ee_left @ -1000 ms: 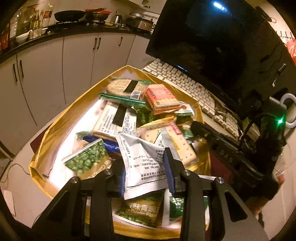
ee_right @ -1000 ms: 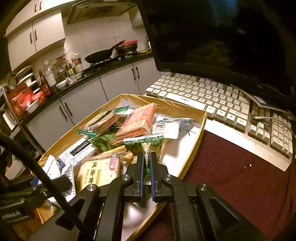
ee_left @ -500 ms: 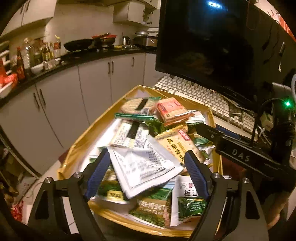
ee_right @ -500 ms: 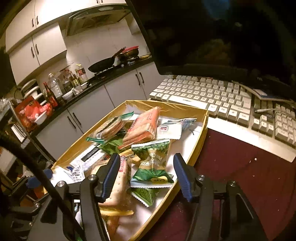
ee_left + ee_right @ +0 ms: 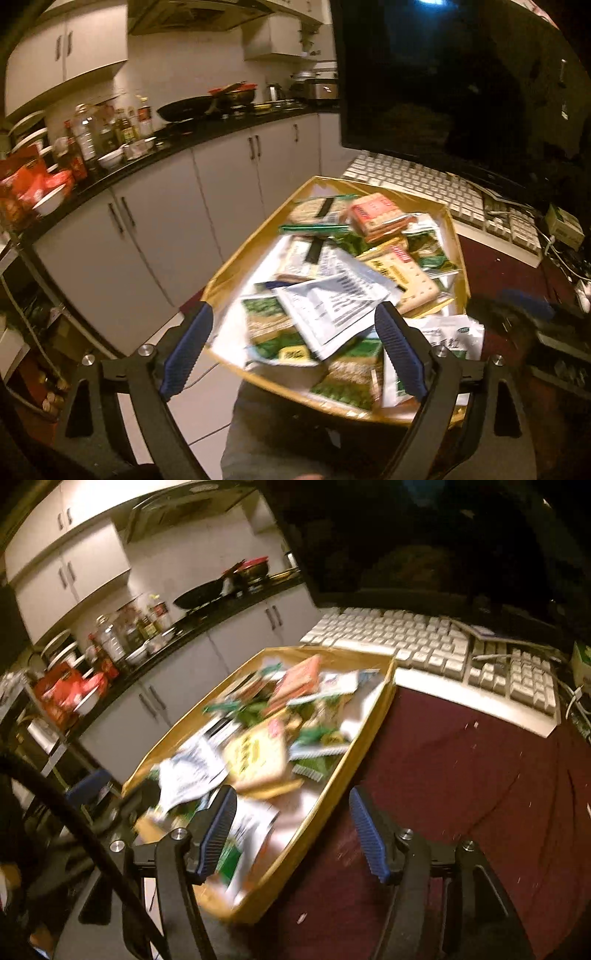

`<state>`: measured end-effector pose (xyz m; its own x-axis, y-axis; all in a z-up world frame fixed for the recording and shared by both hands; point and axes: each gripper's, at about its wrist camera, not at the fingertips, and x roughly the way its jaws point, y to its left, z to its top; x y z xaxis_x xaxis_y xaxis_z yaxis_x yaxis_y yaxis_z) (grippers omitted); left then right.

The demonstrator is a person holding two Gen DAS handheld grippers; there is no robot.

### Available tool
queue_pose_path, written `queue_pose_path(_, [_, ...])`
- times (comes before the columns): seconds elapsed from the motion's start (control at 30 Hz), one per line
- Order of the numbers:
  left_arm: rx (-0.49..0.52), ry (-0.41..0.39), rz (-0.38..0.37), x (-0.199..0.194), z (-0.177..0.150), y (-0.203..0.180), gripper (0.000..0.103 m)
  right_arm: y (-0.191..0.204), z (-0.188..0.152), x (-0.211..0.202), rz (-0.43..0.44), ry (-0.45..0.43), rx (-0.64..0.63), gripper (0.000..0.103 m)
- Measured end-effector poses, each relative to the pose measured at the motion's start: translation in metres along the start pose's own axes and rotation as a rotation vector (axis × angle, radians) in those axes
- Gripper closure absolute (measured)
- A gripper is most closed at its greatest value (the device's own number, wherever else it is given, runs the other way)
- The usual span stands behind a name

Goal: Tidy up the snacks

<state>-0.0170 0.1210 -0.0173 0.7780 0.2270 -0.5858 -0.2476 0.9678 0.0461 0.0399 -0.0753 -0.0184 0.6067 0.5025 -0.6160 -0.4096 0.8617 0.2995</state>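
A gold tray (image 5: 246,258) (image 5: 372,728) holds a loose heap of snack packets. On top lie a white printed packet (image 5: 332,308), a yellow cracker pack (image 5: 404,275) (image 5: 258,753), an orange-red biscuit pack (image 5: 373,214) (image 5: 299,679) and green pea packets (image 5: 273,332). My left gripper (image 5: 291,309) hovers at the tray's near end, its jaws opening wide, touching nothing; the white packet lies in the tray beyond them. My right gripper (image 5: 291,794) stands open over the tray's near right corner, straddling the rim, with nothing held. Both views are motion-blurred.
The tray sits on a maroon cloth (image 5: 461,775). A white keyboard (image 5: 424,184) (image 5: 424,642) lies behind it under a dark monitor (image 5: 443,74). White kitchen cabinets (image 5: 166,229) and a black counter with bottles and pans (image 5: 184,110) stand to the left.
The left gripper let go of the white packet and the right gripper let go of a green packet; both opened and drew back and up from the heap.
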Motion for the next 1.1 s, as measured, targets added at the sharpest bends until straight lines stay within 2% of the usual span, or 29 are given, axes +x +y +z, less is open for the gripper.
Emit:
queue_pose_path(0.2, [-0.004,0.005,0.019,-0.004,-0.005,0.005,0.013,0.022,-0.006,0.001,-0.068,0.013,-0.086,0.039])
queue_pose_path(0.3, [0.006,0.008,0.023,-0.005,-0.005,0.003,0.013,0.025,-0.007,0.003,-0.061,0.017,-0.101,0.039])
queue_pose_path(0.63, [0.02,0.004,0.043,-0.006,-0.005,0.001,0.013,0.026,-0.011,0.004,-0.068,0.022,-0.095,0.039])
queue_pose_path(1.1, [-0.01,0.008,0.098,-0.002,-0.008,0.019,0.013,0.04,-0.013,0.006,-0.146,0.047,-0.136,0.039])
